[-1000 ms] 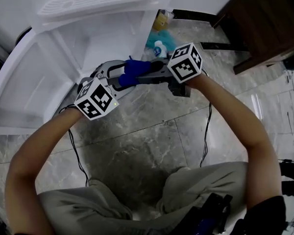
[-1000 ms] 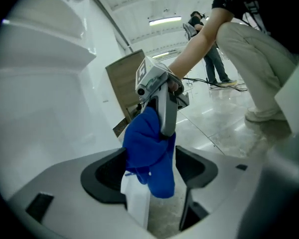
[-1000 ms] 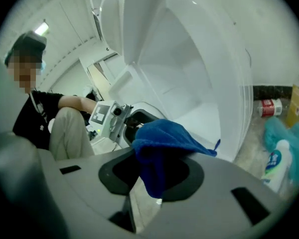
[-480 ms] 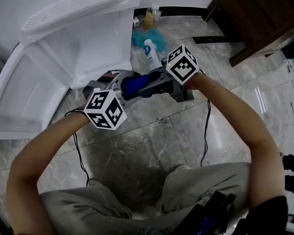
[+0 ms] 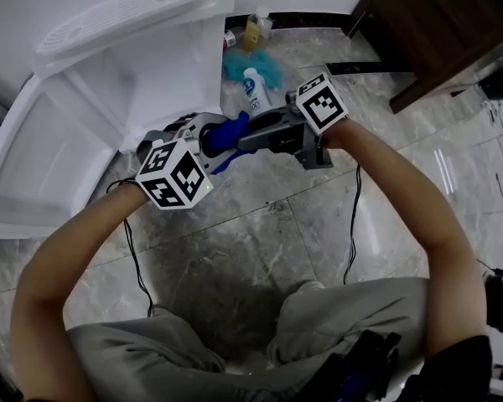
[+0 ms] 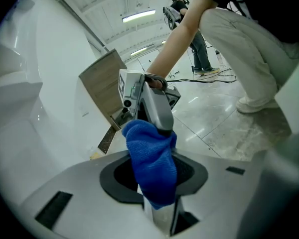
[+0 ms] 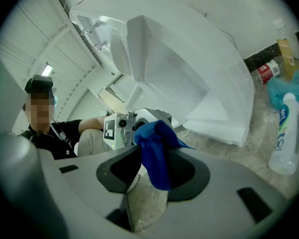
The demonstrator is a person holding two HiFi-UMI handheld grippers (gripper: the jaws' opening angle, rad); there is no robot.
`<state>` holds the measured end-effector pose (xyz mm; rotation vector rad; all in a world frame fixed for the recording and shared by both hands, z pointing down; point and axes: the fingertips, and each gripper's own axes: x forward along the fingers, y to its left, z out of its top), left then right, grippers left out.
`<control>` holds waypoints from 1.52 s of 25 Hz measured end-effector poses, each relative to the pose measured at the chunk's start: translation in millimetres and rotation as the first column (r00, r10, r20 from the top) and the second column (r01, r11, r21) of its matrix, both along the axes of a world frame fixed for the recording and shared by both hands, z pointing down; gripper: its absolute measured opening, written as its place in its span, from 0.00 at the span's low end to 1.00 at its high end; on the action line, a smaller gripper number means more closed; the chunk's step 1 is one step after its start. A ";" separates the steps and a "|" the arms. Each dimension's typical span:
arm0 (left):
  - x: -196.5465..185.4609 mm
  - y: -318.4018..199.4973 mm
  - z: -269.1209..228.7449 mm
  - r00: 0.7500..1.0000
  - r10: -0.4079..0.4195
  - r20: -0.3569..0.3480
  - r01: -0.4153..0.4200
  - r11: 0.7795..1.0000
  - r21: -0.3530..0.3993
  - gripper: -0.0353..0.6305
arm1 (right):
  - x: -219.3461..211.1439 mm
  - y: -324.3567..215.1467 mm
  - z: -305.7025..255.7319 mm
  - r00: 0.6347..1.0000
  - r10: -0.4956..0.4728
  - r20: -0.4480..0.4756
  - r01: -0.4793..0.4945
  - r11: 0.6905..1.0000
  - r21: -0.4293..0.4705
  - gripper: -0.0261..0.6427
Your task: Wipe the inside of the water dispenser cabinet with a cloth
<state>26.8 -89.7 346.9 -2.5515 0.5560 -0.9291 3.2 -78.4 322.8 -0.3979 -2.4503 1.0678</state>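
A blue cloth (image 5: 225,136) is bunched between my two grippers, which point at each other just above the floor. My left gripper (image 5: 203,132) has just been closing and is shut on the cloth (image 6: 152,163), which fills the narrow gap between its jaws. My right gripper (image 5: 243,136) has just been opening. Its jaws stand wide on either side of the cloth (image 7: 157,153) without pressing it. The white water dispenser cabinet (image 5: 142,82) stands open just beyond both grippers, its door (image 5: 42,166) swung out to the left.
A white spray bottle (image 5: 252,89) and a teal rag (image 5: 272,69) lie on the marble floor right of the cabinet, with small bottles (image 5: 256,28) behind. Dark wooden furniture (image 5: 436,23) stands at the top right. Cables (image 5: 352,216) trail across the floor.
Both grippers have shifted slightly and rolled. The left gripper has come in around the cloth and closed; the right gripper's jaws have spread.
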 end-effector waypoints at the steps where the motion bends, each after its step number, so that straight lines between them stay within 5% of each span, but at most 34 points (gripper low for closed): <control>1: -4.6 -3.0 0.6 1.000 -0.010 0.005 0.011 1.000 -0.003 0.24 | 1.8 -5.8 0.3 1.000 0.010 -0.007 -0.010 1.000 0.012 0.23; 5: -28.9 -12.4 7.3 0.998 -0.064 0.021 0.065 0.998 -0.016 0.23 | 13.6 -35.1 2.5 0.996 0.076 -0.049 -0.071 0.992 0.107 0.21; 10: -50.9 -25.5 24.5 0.987 -0.158 0.016 0.159 0.979 -0.127 0.22 | 8.0 -50.6 4.6 0.992 0.119 -0.037 -0.100 0.940 0.326 0.04; 13: -61.8 -35.6 29.7 0.978 -0.207 0.017 0.207 0.966 -0.155 0.22 | 4.4 -47.0 20.2 0.992 0.081 -0.092 -0.028 0.880 0.475 0.04; 16: -78.6 -53.6 39.2 0.961 -0.274 0.044 0.277 0.949 -0.150 0.22 | -0.2 -35.6 30.4 0.993 0.036 -0.116 0.027 0.868 0.495 0.04; 22: -131.7 -106.4 57.0 0.872 -0.488 0.051 0.489 0.859 -0.151 0.22 | -11.9 -2.1 58.2 0.967 -0.111 -0.229 0.219 0.821 0.527 0.04; 28: -153.6 -165.2 69.3 0.795 -0.606 0.021 0.604 0.787 -0.126 0.22 | -21.3 17.7 74.5 0.948 -0.178 -0.264 0.295 0.801 0.521 0.04; 32: -151.2 -189.4 99.7 0.773 -0.633 0.036 0.630 0.760 -0.159 0.22 | -10.1 16.7 81.6 0.952 -0.169 -0.256 0.280 0.823 0.495 0.04; 36: -143.7 -213.6 108.4 0.772 -0.635 0.031 0.629 0.757 -0.174 0.22 | 5.6 19.1 87.3 0.960 -0.136 -0.243 0.235 0.865 0.444 0.04; 38: -149.9 -229.0 106.2 0.750 -0.660 0.030 0.653 0.733 -0.191 0.22 | 11.3 22.3 87.5 0.966 -0.117 -0.229 0.204 0.891 0.406 0.04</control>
